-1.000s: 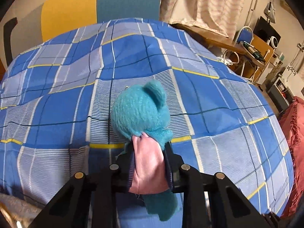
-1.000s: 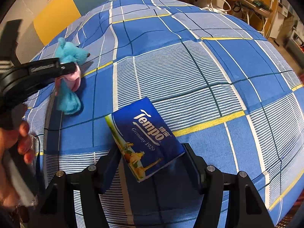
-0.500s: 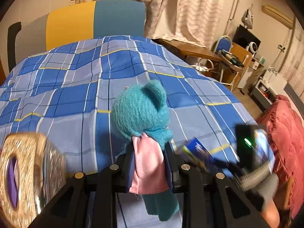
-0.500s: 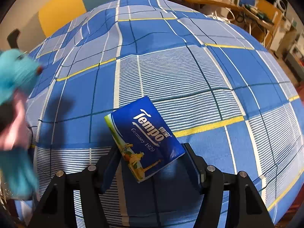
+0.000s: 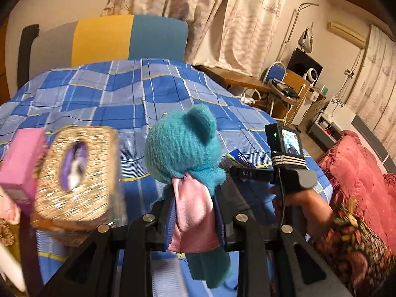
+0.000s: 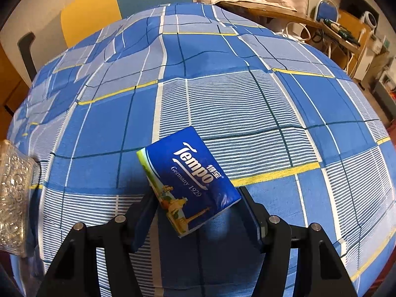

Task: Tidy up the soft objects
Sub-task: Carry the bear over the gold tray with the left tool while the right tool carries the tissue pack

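My left gripper (image 5: pixel 195 212) is clamped on the teal plush toy (image 5: pixel 183 146). Its jaws pinch the pink satin cloth (image 5: pixel 191 212) around the toy's middle, the head stands up above the fingers and a teal leg hangs below them. The toy is off the bed, carried above the near edge of the blue plaid bedspread (image 5: pixel 123 91).

At the near left corner of the bed a glittery gold tissue box (image 5: pixel 76 173) sits tilted, with a purple oval opening on top. Just to its left is a pink box (image 5: pixel 22 163). Both are smeared, so I cannot tell whether they touch.

My right gripper (image 6: pixel 198 208) is closed on the blue Tempo tissue pack (image 6: pixel 190 183). The pack sits slantwise between the two fingers, both pads against its sides, held low over the near part of the bedspread (image 6: pixel 247 99); whether it touches the cloth I cannot tell. The gold box (image 6: pixel 12 193) shows at the left edge of that view.

From the left camera I see the right gripper's body with its small lit screen (image 5: pixel 289 143), the hand (image 5: pixel 304 203) holding it and a patterned sleeve (image 5: pixel 356 242). A red cushion (image 5: pixel 366 173) lies beside the bed's right edge.
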{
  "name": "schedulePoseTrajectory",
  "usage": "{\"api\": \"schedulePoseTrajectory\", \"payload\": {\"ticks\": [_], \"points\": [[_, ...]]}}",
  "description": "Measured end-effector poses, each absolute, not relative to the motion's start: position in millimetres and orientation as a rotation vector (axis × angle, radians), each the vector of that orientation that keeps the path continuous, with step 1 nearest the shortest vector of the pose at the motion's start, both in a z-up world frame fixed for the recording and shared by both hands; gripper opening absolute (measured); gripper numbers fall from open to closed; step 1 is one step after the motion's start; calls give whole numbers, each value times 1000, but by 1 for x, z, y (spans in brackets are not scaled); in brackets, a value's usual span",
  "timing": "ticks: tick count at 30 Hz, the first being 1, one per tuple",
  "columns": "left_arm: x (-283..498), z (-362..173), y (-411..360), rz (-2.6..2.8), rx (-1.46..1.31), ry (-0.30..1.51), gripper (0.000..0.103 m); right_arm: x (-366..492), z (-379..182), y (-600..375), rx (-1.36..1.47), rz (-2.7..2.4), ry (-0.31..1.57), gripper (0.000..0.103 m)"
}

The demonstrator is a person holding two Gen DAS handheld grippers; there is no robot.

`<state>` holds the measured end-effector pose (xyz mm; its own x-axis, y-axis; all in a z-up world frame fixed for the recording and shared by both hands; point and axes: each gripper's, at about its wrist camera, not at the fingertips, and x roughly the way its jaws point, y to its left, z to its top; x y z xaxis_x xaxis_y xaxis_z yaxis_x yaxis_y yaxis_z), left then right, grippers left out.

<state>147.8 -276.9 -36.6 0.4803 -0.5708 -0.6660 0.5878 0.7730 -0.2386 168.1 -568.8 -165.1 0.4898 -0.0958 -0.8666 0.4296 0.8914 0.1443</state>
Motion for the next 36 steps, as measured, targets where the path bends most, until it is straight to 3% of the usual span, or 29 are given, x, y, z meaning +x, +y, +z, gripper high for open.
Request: {"api": "schedulePoseTrajectory", "payload": {"ticks": [13, 20, 29, 34, 36], "points": [[144, -9, -110, -526, -96, 740, 27, 169, -167, -562, 322, -338, 1008, 65], [180, -37, -42, -328, -88, 788, 27, 163, -163, -567, 396, -322, 963, 64], [228, -104, -25, -298, -32, 956, 29, 150, -138, -563, 407, -338, 873, 64], [232, -116, -36, -354, 63, 986, 44, 137, -118, -543, 383, -313, 834, 64], [231, -119, -36, -356, 75, 1005, 46, 130, -108, -532, 373, -303, 815, 64]]}}
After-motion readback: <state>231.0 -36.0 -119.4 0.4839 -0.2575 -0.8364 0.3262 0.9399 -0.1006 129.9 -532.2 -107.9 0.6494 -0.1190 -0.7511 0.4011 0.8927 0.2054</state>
